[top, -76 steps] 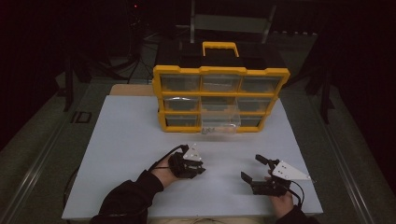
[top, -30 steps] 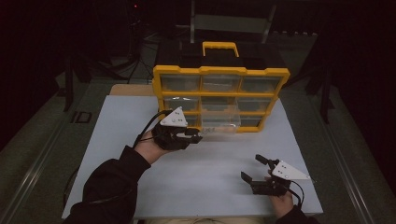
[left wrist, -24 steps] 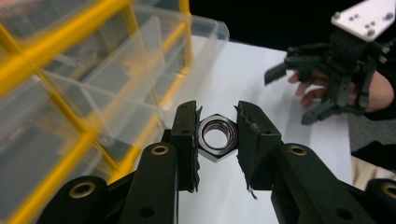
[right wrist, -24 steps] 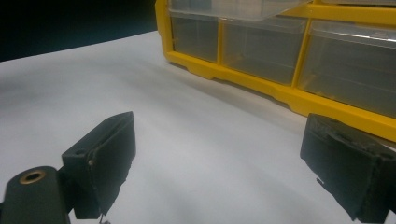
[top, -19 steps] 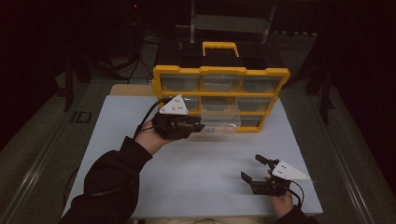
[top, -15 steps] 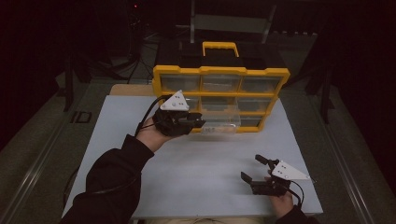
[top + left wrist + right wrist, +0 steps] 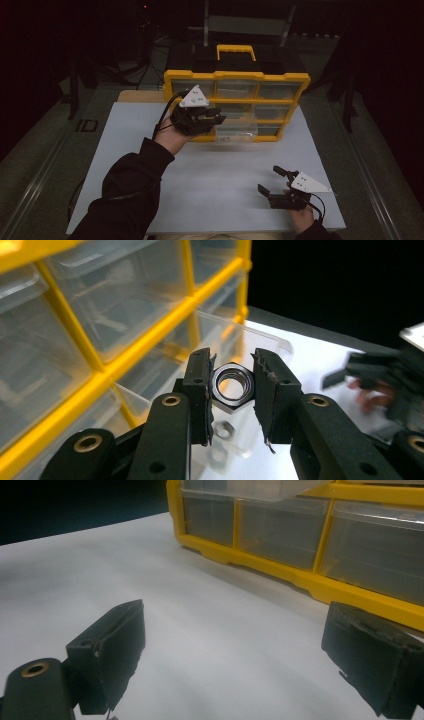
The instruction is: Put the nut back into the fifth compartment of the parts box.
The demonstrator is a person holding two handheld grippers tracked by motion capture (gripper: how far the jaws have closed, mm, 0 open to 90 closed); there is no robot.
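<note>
While the right gripper [image 7: 272,188] gapes empty — left gripper [image 7: 233,385] fingers clamped on a hex nut [image 7: 231,387].

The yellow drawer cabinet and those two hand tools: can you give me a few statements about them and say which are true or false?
1. The left gripper clamps a metal hex nut. True.
2. The right gripper also holds a nut. False: its jaws stand wide apart with nothing between them.
3. One clear drawer of the yellow cabinet is pulled out. True.
4. The right gripper is raised at the cabinet. False: it sits low by the white table's near edge.
</note>
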